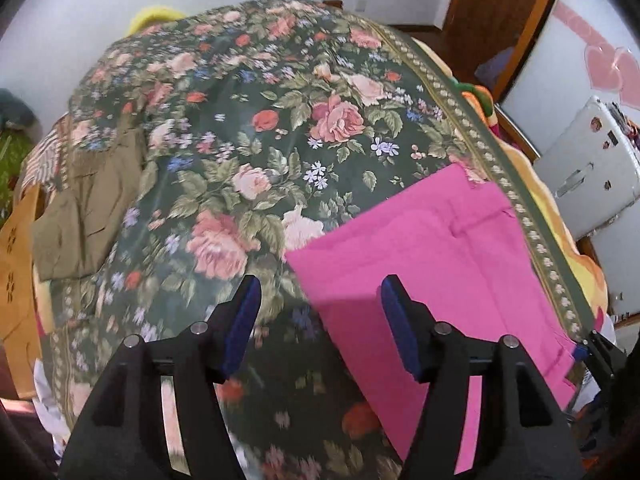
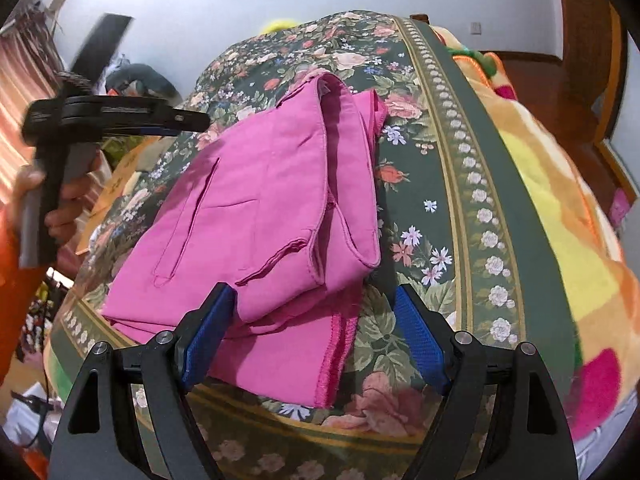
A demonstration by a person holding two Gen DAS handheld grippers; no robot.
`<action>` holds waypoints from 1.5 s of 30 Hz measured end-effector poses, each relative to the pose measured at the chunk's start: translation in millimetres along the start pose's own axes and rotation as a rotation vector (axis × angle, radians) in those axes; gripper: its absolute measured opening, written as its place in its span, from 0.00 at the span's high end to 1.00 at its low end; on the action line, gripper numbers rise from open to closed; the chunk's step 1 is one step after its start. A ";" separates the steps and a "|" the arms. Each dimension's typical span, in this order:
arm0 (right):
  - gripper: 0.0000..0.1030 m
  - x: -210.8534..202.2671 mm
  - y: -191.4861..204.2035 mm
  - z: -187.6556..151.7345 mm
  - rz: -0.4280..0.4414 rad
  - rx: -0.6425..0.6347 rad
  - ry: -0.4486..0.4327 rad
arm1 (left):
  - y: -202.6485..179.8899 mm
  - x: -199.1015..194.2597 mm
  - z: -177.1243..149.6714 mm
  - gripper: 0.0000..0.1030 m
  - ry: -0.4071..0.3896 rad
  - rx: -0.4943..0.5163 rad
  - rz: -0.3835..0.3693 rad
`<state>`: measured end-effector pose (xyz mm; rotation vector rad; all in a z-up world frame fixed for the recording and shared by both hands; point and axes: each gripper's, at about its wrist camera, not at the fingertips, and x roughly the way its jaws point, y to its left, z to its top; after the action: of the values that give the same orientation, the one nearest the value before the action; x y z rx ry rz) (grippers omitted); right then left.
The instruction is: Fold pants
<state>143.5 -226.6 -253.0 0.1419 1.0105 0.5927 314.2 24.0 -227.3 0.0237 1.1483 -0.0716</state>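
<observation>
Floral bedspread (image 1: 248, 128) carries the pink pants (image 2: 256, 208), already folded near its right edge; both the left hand-held gripper (image 1: 318, 300) and right hand-held gripper (image 2: 314, 312) hang released, likely between folds

Floral bedspread (image 1: 248, 128) on bed carries folded pink pants (image 2: 256, 208), olive garment (image 1: 92, 208) well apart.

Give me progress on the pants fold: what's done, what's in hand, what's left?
Done: the pink pants lie folded over in layers on the floral bedspread. In hand: nothing; the left gripper and right gripper are both open, no cloth pinched. Left: a lower layer sticks out at the near edge, so probably a final fold or tidy.
</observation>
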 end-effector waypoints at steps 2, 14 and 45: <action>0.24 0.0 -3.1 0.3 0.010 -0.001 0.000 | -5.3 16.7 6.4 0.36 0.029 0.048 0.021; 0.24 8.9 -13.9 14.2 -0.033 -0.028 0.003 | 1.0 71.2 11.8 0.21 0.024 0.187 0.104; 0.37 -1.1 -1.3 6.4 -0.098 -0.082 -0.040 | 39.4 -33.9 -132.8 0.22 -0.040 -0.008 0.128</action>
<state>148.8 -227.3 -249.2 0.0314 0.9475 0.5391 182.1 72.3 -251.6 0.0884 1.1046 0.0454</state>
